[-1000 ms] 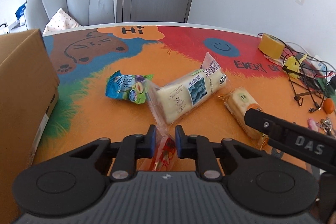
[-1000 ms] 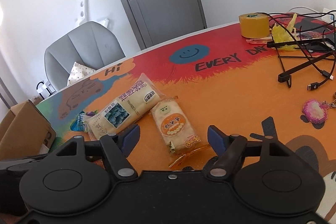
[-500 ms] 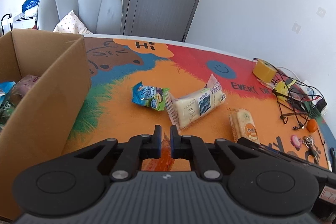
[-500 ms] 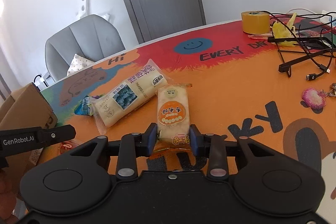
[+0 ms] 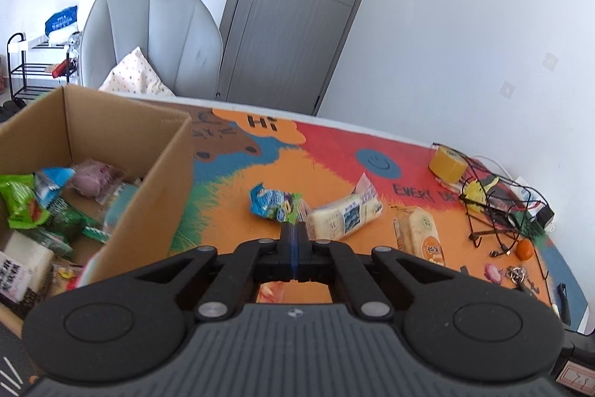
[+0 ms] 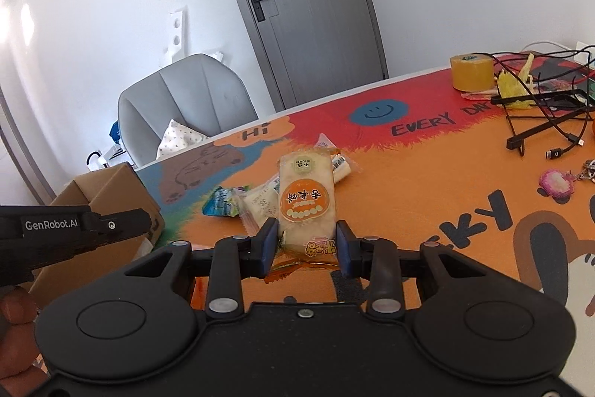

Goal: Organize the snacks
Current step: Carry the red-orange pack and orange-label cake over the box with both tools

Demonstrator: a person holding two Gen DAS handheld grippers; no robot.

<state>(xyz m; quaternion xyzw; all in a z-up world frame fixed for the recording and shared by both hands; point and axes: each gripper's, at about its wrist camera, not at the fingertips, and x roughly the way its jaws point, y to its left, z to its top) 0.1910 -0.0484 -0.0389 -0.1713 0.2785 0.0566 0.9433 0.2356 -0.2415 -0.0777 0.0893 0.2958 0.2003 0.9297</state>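
Note:
My left gripper (image 5: pixel 294 240) is shut on a thin red-orange snack packet (image 5: pixel 269 291) that hangs below its fingers, raised beside the open cardboard box (image 5: pixel 156 173), which holds several snacks. My right gripper (image 6: pixel 306 242) is shut on an orange rice cracker pack (image 6: pixel 305 199) and holds it tilted up off the table; the same pack shows in the left wrist view (image 5: pixel 422 235). A blue-green snack bag (image 5: pixel 275 201) and a long white bread pack (image 5: pixel 346 216) lie on the colourful table mat (image 5: pixel 334 151).
A yellow tape roll (image 6: pixel 471 72), tangled black cables (image 6: pixel 546 114), a pink keychain (image 6: pixel 556 183) and a small orange ball (image 5: pixel 525 249) lie at the table's right side. A grey chair (image 5: pixel 148 36) stands behind the table, by a grey door.
My left gripper rose and moved left toward the box with its packet. My right gripper closed on the rice cracker pack and lifted it off the table.

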